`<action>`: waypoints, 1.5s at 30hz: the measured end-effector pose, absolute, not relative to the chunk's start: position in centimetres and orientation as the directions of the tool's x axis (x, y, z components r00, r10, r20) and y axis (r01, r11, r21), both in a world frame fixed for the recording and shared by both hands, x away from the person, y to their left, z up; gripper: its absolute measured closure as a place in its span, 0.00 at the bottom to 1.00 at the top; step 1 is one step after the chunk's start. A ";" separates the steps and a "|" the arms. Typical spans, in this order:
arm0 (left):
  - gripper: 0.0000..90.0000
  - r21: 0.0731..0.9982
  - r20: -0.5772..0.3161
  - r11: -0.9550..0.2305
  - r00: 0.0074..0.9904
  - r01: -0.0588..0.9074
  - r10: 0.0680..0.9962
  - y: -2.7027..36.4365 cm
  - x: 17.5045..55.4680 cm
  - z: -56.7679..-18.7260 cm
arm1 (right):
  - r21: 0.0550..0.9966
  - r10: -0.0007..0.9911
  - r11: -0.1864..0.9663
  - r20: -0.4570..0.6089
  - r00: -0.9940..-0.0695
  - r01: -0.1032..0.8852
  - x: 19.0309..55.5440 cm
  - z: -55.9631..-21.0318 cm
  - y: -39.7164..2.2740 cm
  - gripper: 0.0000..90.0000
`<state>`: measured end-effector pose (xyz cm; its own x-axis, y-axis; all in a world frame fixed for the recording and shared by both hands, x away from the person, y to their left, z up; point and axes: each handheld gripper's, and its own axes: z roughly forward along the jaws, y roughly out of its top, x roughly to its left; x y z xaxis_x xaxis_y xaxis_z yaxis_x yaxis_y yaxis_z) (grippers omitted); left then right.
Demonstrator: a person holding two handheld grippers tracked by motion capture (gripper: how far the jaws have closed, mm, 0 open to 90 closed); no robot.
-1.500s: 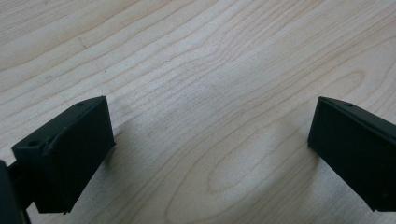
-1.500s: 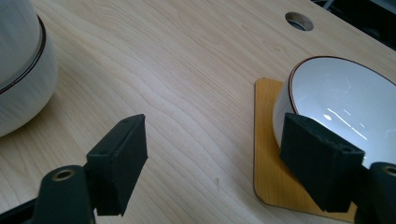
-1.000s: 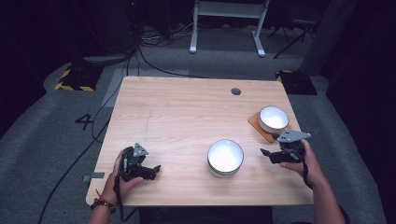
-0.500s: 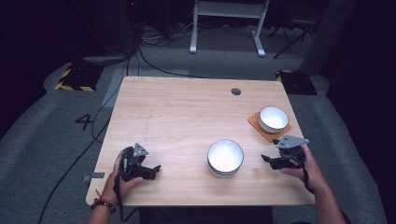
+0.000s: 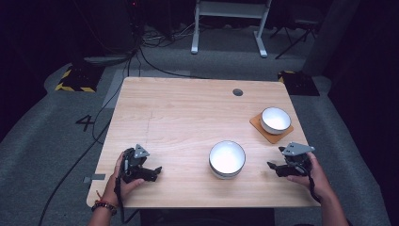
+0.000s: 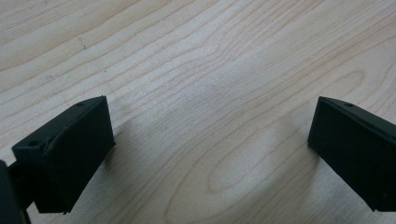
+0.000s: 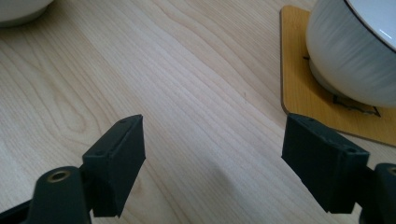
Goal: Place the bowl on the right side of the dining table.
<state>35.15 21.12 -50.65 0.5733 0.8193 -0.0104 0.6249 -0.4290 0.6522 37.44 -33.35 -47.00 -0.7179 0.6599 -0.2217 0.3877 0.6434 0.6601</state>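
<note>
Here the right gripper [image 5: 277, 168], jaws spread and empty, sits nearer the centre bowl [image 5: 227, 159], by the worktop's [image 5: 179, 117] near edge.

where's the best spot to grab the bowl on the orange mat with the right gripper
Probably the rim of the bowl on the side facing the right gripper, one jaw inside and one outside. It stands upright on the mat, its round wall looks too wide to span, and the open jaws have bare table between them.

Our claws are black with blocky jaws, the left claw [image 5: 157, 170] and right claw [image 5: 271, 166] each topped by a grey triangular plate; a beaded bracelet [image 5: 101, 205] circles our left wrist.
</note>
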 end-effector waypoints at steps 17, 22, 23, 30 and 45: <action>0.00 0.652 -0.011 -0.429 0.573 0.625 0.819 21.1 35.2 -50.6 | 0.671 0.697 0.606 -0.189 -0.692 0.427 36.3 -48.2 -34.9 0.22; 0.00 0.652 -0.011 -0.429 0.574 0.625 0.819 21.1 35.2 -50.6 | 0.673 0.707 0.595 -0.179 -0.685 0.438 36.0 -48.5 -35.4 0.21; 0.00 0.652 -0.011 -0.429 0.574 0.625 0.819 21.1 35.2 -50.6 | 0.679 0.721 0.580 -0.170 -0.672 0.451 35.9 -48.6 -35.4 0.21; 0.00 0.650 -0.012 -0.430 0.574 0.627 0.819 21.1 35.2 -50.6 | 0.690 0.738 0.559 -0.160 -0.656 0.460 35.7 -48.9 -36.9 0.20; 0.00 0.650 -0.012 -0.430 0.574 0.627 0.819 21.1 35.2 -50.6 | 0.712 0.782 0.489 -0.101 -0.615 0.504 35.7 -49.5 -38.2 0.20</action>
